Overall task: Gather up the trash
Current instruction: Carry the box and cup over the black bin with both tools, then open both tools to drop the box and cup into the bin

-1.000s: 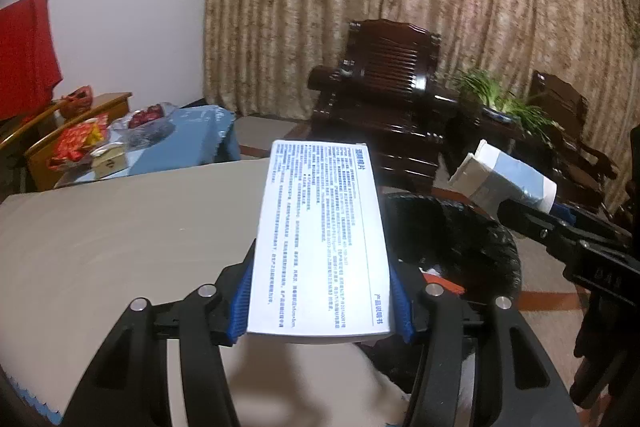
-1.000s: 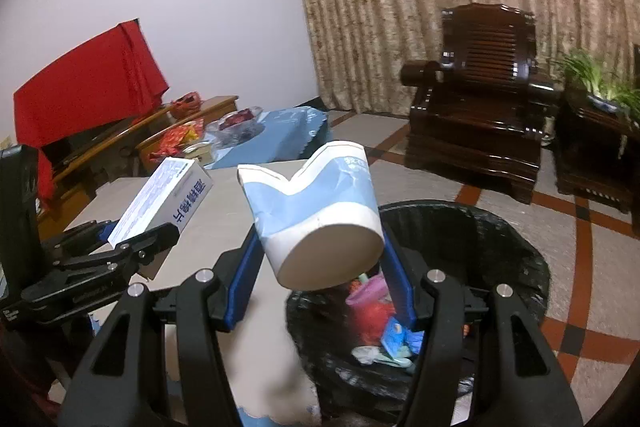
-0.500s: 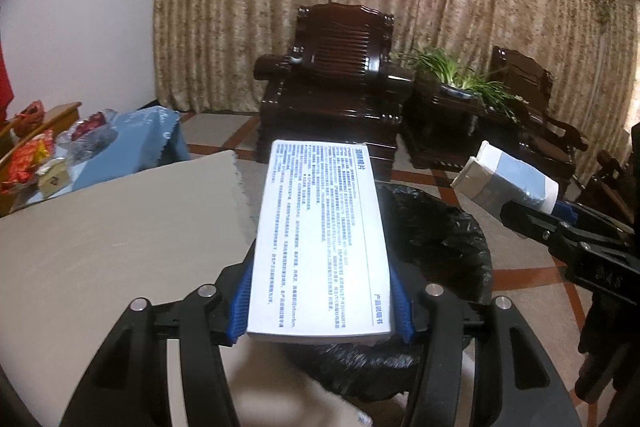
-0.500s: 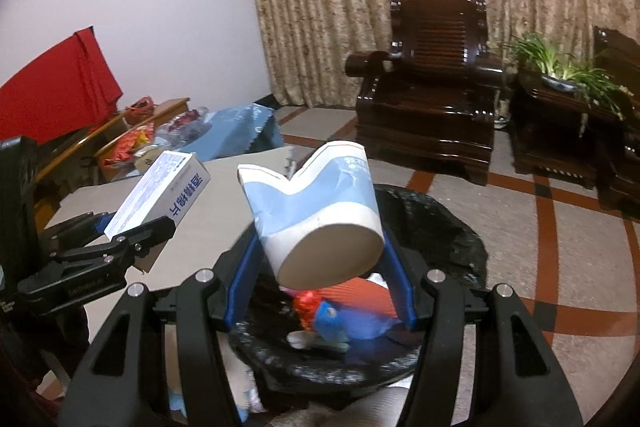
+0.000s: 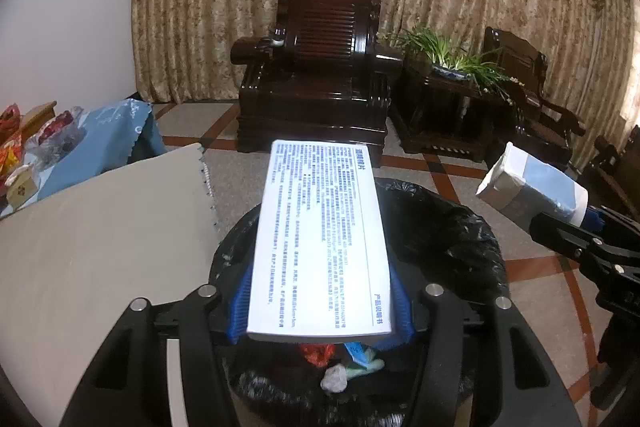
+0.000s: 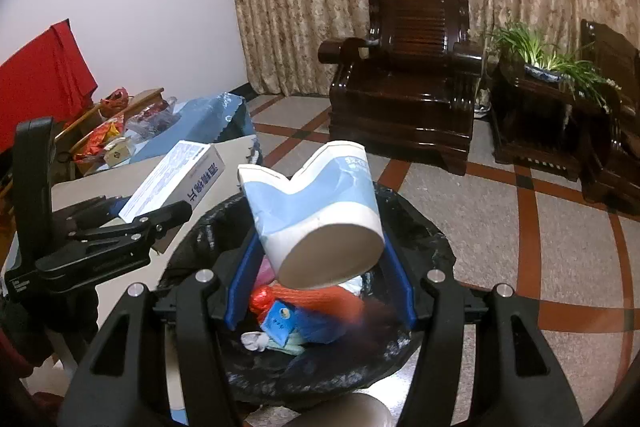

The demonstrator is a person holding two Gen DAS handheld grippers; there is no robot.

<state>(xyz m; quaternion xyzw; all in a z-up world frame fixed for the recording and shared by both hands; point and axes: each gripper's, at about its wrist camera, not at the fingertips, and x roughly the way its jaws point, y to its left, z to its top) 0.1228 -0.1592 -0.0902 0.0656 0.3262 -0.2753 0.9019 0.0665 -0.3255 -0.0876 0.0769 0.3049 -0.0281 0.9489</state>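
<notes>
My left gripper [image 5: 320, 303] is shut on a flat white box [image 5: 320, 247] printed with blue text, held above the black-lined trash bin [image 5: 460, 227]. My right gripper [image 6: 318, 283] is shut on a crushed blue and white paper cup [image 6: 316, 203], held over the same bin [image 6: 416, 227]. The bin holds red, blue and white trash [image 6: 304, 315]. The cup [image 5: 532, 187] and the right gripper show at the right of the left wrist view. The box [image 6: 176, 179] and the left gripper show at the left of the right wrist view.
A grey table [image 5: 100, 247] lies left of the bin, with a blue cloth and snack packets [image 5: 52, 139] beyond it. Dark wooden armchairs [image 5: 320, 75] and a potted plant [image 5: 452, 59] stand before the curtain. The floor is tiled.
Both grippers have moved right, off the table and over the bin. The trash inside the bin now shows below each held item. Both grips are unchanged.
</notes>
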